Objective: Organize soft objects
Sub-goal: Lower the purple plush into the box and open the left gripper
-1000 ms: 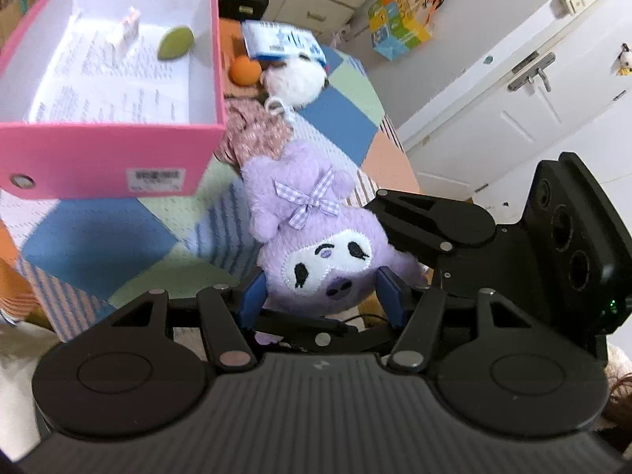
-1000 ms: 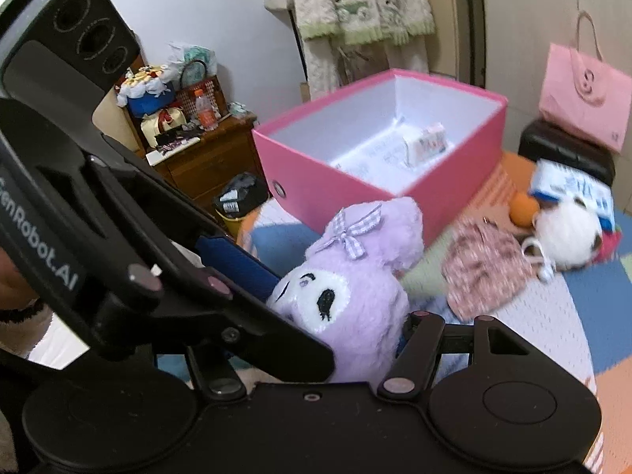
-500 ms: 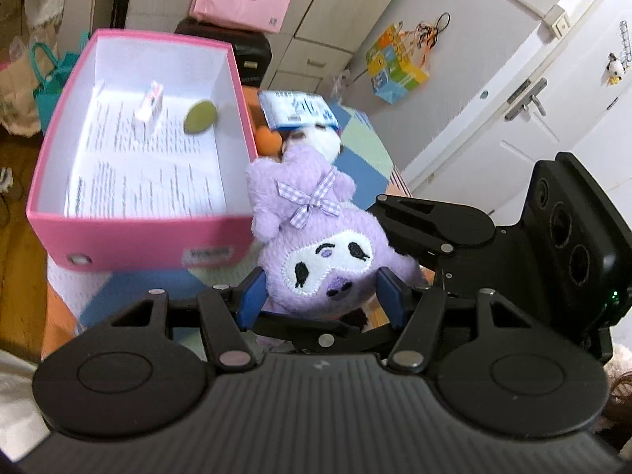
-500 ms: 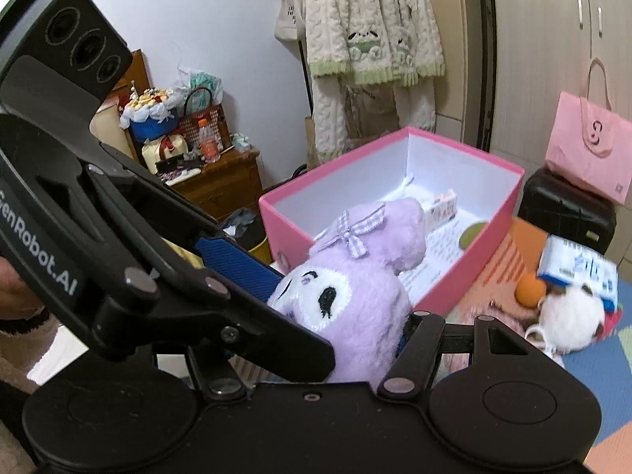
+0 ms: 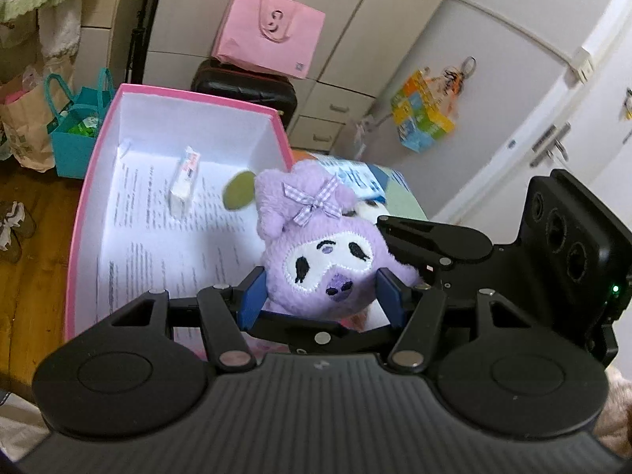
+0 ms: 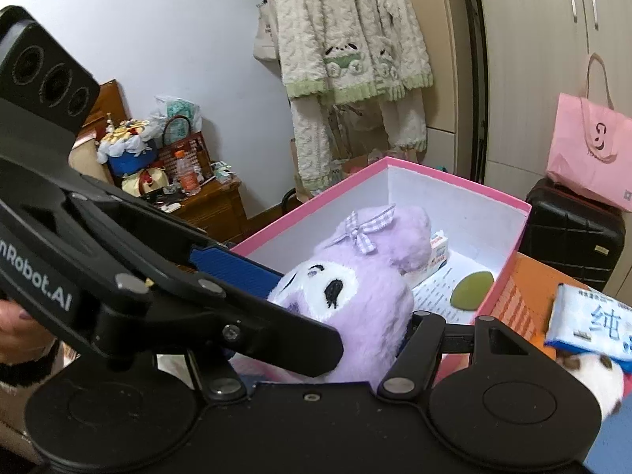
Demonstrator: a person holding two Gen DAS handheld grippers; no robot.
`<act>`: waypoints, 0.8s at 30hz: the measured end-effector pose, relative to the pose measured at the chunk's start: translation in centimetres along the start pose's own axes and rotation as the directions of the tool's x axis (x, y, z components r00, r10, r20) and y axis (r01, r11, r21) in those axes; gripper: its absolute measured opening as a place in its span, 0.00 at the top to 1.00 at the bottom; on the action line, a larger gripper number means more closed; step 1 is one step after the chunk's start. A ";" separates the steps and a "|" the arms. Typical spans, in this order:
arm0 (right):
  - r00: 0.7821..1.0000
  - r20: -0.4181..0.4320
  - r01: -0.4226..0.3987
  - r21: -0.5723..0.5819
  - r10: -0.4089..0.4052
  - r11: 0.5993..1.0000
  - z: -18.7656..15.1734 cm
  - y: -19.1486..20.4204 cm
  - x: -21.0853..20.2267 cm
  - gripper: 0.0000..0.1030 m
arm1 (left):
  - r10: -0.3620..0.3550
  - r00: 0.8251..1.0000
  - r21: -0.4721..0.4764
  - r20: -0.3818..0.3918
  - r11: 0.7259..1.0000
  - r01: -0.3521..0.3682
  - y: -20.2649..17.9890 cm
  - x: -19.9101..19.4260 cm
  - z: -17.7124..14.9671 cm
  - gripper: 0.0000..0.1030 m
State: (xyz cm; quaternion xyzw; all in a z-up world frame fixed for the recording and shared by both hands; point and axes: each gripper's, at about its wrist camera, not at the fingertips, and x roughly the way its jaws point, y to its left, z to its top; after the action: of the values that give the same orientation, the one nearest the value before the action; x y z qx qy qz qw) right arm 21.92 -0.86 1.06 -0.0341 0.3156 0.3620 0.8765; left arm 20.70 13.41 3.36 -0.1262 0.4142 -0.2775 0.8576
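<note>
Plush toy is pinched by left tongs and right tongs above pink box; uneven release risks snagging rim at 9 o'clock.

The purple plush toy hid its own lower body behind the left tongs, and in the right wrist view the right tongs covered its underside. The green oval in the pink box was blurred and half hidden by the toy's ear. The print on the paper lining was too small to read. The blue packet ran off the right edge, smeared; the white fluffy thing below it was cut off
</note>
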 end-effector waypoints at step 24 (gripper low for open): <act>0.972 -0.149 0.169 -0.096 -0.182 0.981 2.4 -3.4 9.5 0.32 | 0.012 0.999 -0.263 0.042 0.965 -0.001 8.3 7.9 3.1 0.45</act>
State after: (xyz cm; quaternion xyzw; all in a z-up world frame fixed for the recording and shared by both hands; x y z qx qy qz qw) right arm 30.47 3.16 -3.09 -0.1266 0.3641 0.2918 0.8753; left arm 30.20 15.54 -3.42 -0.2434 0.4291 -0.2145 0.8430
